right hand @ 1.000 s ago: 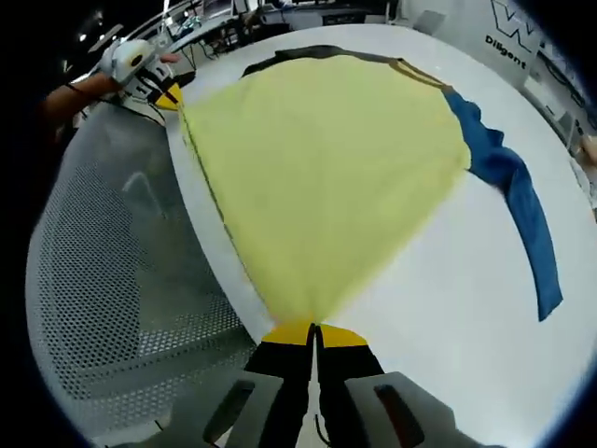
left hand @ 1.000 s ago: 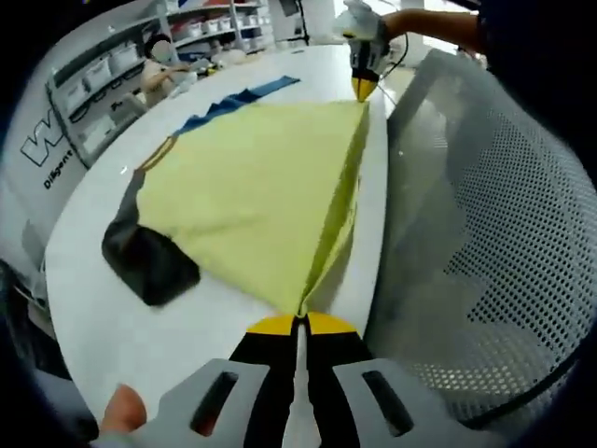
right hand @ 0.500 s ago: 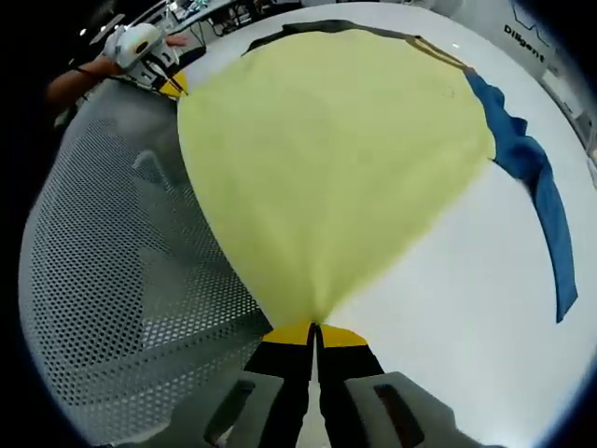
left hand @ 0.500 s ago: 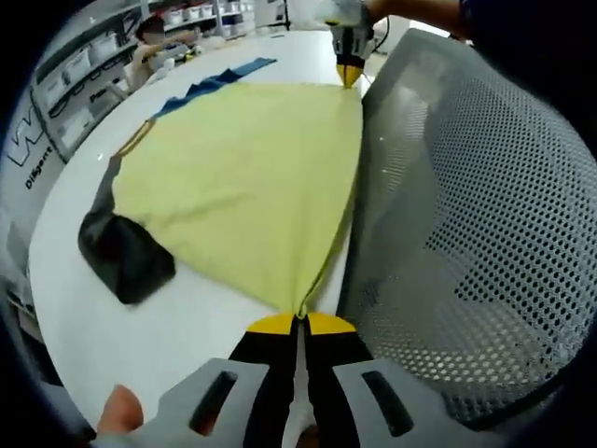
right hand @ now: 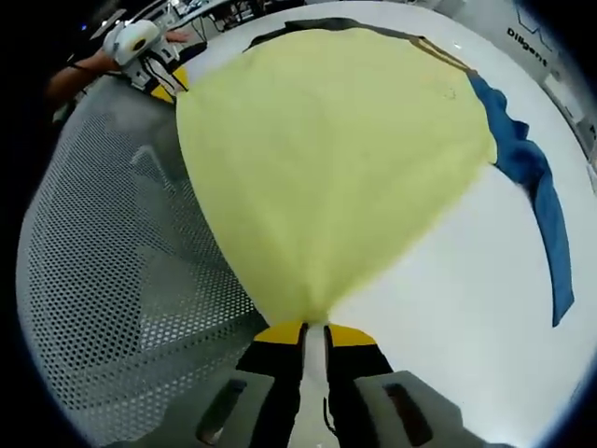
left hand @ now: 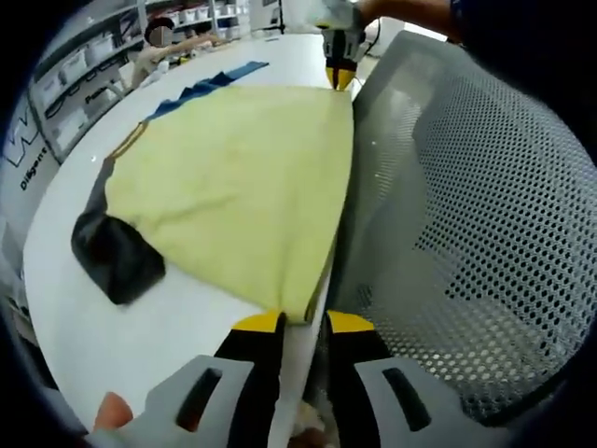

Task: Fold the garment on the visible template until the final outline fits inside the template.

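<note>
A yellow garment point(left hand: 238, 182) lies spread flat on the white table point(left hand: 103, 345), with a black sleeve point(left hand: 114, 257) on one side and a blue sleeve point(left hand: 213, 84) on the far side. My left gripper point(left hand: 304, 322) is open, its jaws standing apart on either side of the garment's near corner at the table edge. In the right gripper view the yellow garment point(right hand: 326, 159) fans out from my right gripper point(right hand: 314, 334), whose jaws are slightly parted just below the other corner. The blue sleeve point(right hand: 546, 215) trails to the right. Each gripper appears far off in the other's view: right gripper point(left hand: 338, 75), left gripper point(right hand: 160, 86).
A grey perforated mesh chair back point(left hand: 466, 215) stands tight against the table edge beside both grippers, also the mesh chair back point(right hand: 103, 280). Shelves with bins point(left hand: 79, 75) line the far wall. A person's arm point(left hand: 410, 11) holds the far gripper.
Both grippers' jaws have parted and let go of the garment corners. The yellow hem, lifted a second ago, has been drawn toward the chair and now lies flat along the table edge.
</note>
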Demonstrator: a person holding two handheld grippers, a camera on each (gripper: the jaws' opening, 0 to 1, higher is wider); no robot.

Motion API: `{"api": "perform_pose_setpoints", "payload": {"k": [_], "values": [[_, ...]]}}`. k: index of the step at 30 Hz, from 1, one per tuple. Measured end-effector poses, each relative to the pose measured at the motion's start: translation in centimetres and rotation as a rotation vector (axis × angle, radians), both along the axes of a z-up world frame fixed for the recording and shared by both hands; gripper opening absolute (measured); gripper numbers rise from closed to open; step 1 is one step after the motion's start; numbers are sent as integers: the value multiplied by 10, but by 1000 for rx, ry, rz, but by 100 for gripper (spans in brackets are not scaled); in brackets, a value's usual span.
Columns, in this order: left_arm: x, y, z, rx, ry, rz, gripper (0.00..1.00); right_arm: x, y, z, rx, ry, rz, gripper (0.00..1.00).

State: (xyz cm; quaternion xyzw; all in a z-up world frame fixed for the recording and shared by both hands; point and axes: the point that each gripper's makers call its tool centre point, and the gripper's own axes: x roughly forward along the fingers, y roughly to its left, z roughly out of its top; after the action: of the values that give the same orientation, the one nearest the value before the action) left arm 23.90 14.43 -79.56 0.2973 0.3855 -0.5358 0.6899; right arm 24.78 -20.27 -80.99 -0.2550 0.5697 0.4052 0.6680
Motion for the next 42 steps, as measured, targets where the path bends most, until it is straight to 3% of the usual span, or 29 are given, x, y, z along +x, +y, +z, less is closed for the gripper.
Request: {"api": "perform_pose_setpoints", "payload": {"k": [5, 8, 10, 15, 18, 22, 26, 30, 37, 41, 42], "values": [[-3, 4, 0, -28, 26, 23, 24, 3, -4, 1, -14, -22, 0, 13], [-1, 7, 4, -24, 21, 35, 31, 6, -7, 5, -3, -29, -17, 13], [-3, 6, 11, -30, 19, 30, 32, 9, -5, 11, 33, -37, -47, 13], [-6, 7, 27, -33, 15, 36, 34, 15, -10, 21, 31, -55, -52, 12], [2, 3, 40, -95, 2, 102, 35, 22, -13, 26, 33, -74, -63, 12], [30, 14, 56, -201, -33, 188, 35, 31, -15, 33, 40, -100, -76, 12], [50, 11, 75, -260, -74, 239, 34, 43, -17, 42, 41, -134, -81, 12], [87, 7, 101, -350, -149, 310, 33, 60, -19, 55, 51, -183, -97, 12], [173, 7, 144, -569, -289, 588, 29, 98, -17, 75, 84, -273, -141, 11], [210, 15, 137, -537, -361, 679, 22, 117, -20, 78, 89, -310, -170, 11], [215, 14, 134, -541, -353, 687, 20, 120, -21, 78, 87, -314, -175, 11]]}}
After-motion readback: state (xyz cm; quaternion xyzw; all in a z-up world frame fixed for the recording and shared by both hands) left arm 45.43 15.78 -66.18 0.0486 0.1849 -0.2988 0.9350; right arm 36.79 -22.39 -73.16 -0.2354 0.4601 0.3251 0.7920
